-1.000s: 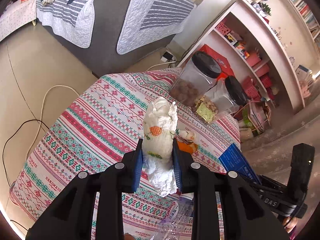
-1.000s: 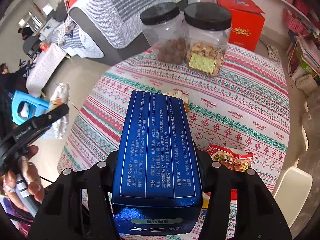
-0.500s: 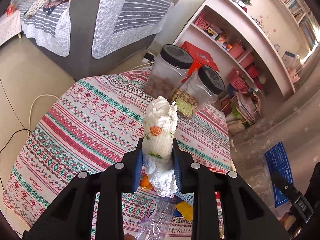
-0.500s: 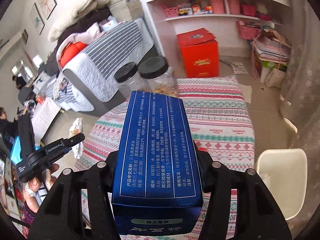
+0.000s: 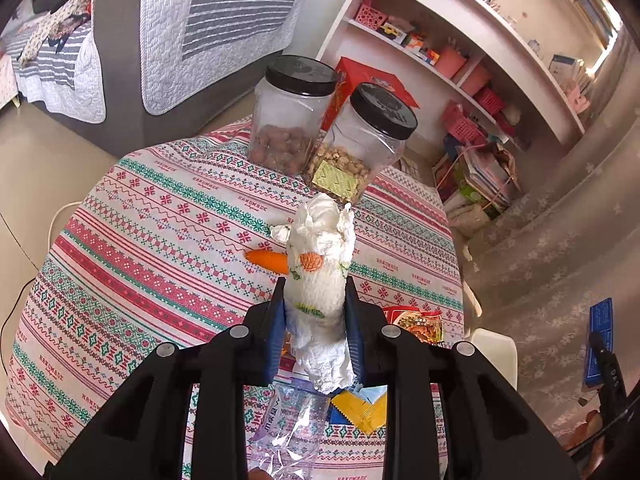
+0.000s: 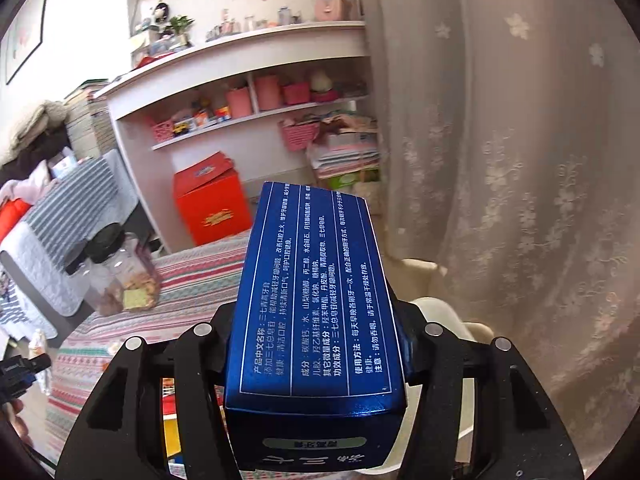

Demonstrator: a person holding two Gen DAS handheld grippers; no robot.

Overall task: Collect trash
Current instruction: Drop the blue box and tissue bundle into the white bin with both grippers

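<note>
My left gripper (image 5: 314, 316) is shut on a crumpled white paper towel (image 5: 320, 280) with an orange print, held above the table with the patterned cloth (image 5: 152, 248). On the cloth lie an orange peel (image 5: 266, 259), a red snack packet (image 5: 416, 320), a yellow wrapper (image 5: 360, 410) and a clear plastic wrapper (image 5: 286, 428). My right gripper (image 6: 316, 344) is shut on a blue carton (image 6: 312, 300), held high and turned toward the curtain; the carton also shows at the right edge of the left wrist view (image 5: 598, 342).
Two black-lidded jars (image 5: 328, 132) of nuts stand at the table's far edge. A white bin (image 6: 440, 312) sits beside the table by the curtain (image 6: 520, 160). A red box (image 6: 212, 204), white shelves (image 6: 240, 92) and a grey sofa (image 5: 140, 40) lie beyond.
My right gripper swung right with the blue carton, away from the table toward the curtain. My left gripper moved forward over the table, still holding the paper towel.
</note>
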